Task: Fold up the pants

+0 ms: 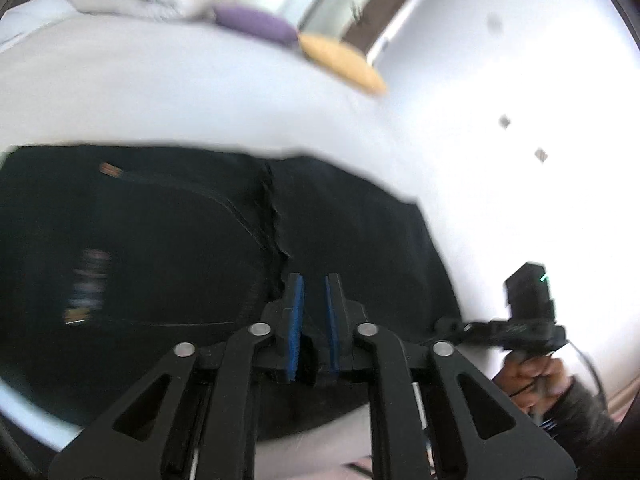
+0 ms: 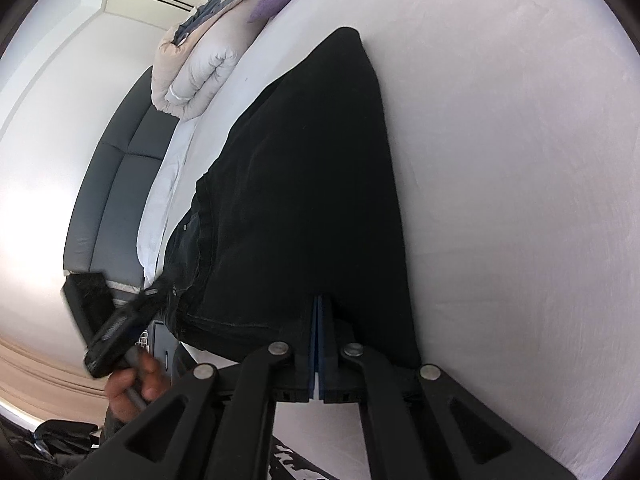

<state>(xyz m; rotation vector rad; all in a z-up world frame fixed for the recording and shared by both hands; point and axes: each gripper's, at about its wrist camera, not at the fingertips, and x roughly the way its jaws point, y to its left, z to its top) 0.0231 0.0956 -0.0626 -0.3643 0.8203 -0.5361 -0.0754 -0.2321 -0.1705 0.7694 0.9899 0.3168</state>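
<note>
Black pants [image 1: 168,256] lie on the white bed sheet [image 1: 168,92], the waist end near the left gripper. My left gripper [image 1: 314,284] hovers over the pants near the centre seam, its blue pads a small gap apart with nothing between them. In the right wrist view the pants [image 2: 304,184] stretch away lengthwise. My right gripper [image 2: 320,308] is shut on the near edge of the pants. The left gripper also shows in the right wrist view [image 2: 116,316], and the right gripper in the left wrist view [image 1: 520,320].
A purple cushion [image 1: 256,24] and a yellow cushion [image 1: 340,62] lie at the far side of the bed. A folded white duvet [image 2: 200,76] sits by the dark headboard [image 2: 112,184]. The bed sheet [image 2: 520,200] spreads right of the pants.
</note>
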